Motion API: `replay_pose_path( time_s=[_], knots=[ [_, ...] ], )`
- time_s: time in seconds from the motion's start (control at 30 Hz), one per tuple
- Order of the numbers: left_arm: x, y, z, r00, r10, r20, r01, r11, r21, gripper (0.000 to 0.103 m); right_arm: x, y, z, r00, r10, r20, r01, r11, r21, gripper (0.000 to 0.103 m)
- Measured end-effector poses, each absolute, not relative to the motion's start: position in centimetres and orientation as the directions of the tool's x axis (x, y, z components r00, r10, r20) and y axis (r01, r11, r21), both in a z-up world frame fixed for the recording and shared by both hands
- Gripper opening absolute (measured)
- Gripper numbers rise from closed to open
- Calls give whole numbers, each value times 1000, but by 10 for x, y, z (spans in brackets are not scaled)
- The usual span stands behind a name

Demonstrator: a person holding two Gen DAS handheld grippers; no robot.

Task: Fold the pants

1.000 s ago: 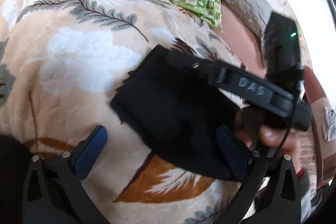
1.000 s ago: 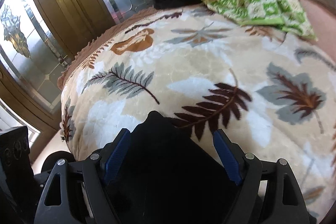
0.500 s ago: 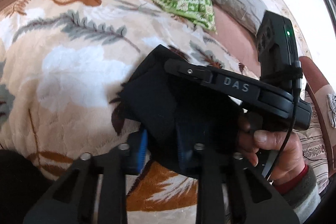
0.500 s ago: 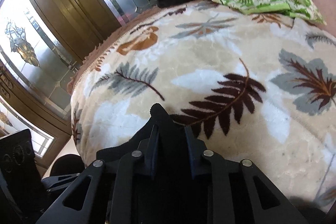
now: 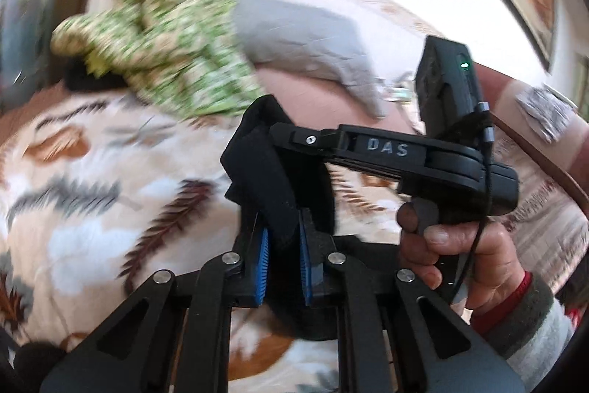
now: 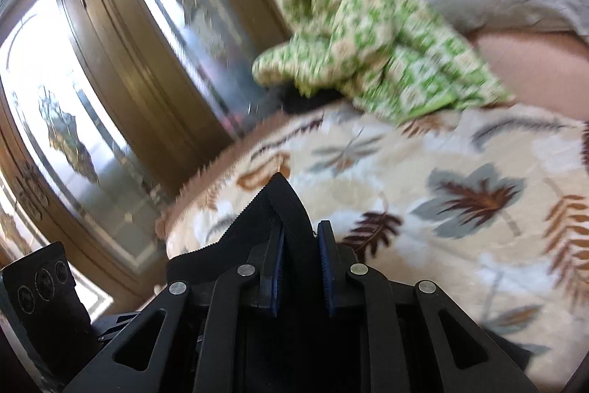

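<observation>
The black pants [image 5: 268,168] are a folded bundle lifted off the leaf-patterned blanket [image 5: 92,194]. My left gripper [image 5: 282,238] is shut on the bundle's lower edge, with cloth bulging above the blue pads [image 5: 262,267]. My right gripper [image 6: 299,245] is shut on another edge of the pants [image 6: 283,205], which stick up in a point between the fingers. In the left wrist view the right gripper's body [image 5: 405,153] reaches in from the right, its tips buried in the cloth.
A crumpled green patterned cloth [image 5: 173,50] lies at the far end of the bed, with a grey pillow [image 5: 309,46] beside it. Wood-framed glass doors [image 6: 92,91] stand beyond the bed's left edge.
Both grippers went from open to shut on the pants. They have since lifted the bundle off the blanket, and both views have tilted upward.
</observation>
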State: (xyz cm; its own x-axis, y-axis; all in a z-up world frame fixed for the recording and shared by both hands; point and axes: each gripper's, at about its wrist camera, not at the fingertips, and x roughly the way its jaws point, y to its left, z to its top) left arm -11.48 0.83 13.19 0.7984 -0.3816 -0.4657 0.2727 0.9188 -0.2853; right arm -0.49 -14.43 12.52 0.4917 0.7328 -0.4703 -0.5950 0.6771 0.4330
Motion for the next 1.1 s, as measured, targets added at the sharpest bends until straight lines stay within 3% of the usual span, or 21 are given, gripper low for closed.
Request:
replay_pose_path(
  time_s=[0.27,0.5,0.57,0.63,0.67,0.7,0.8,0.9,1.1],
  knots=[
    [-124,-66,135,734,-491,-470,445,869,-214,11,-29,-242,131,607,678,-414,-480,729,488,14],
    [-124,-129,96,606,-553,-572,553,810,-197,11,-57,-323,96,685,539,-490,-257,808,530,18],
    [-124,-140,85,581,-547,-602,564,804,-187,11,-65,-346,84,699,508,-504,-185,808,559,24],
    [-122,-148,73,529,-555,-642,584,787,-199,11,-75,-368,71,712,497,-496,-119,782,611,46],
    [-122,-149,69,505,-557,-660,589,781,-208,12,-79,-377,65,718,497,-487,-91,761,642,66],
    [-124,-149,67,478,-568,-669,600,768,-224,12,-84,-386,59,722,505,-474,-68,733,677,73],
    [-138,-143,75,470,-585,-661,629,747,-214,26,-91,-398,47,710,547,-444,-48,666,744,74],
    [-144,-123,89,486,-594,-641,630,747,-214,42,-92,-385,46,682,548,-484,-65,705,706,78],
    [-128,-84,95,599,-501,-624,537,830,-151,47,-83,-347,33,622,547,-561,-82,758,648,83]
  ],
)
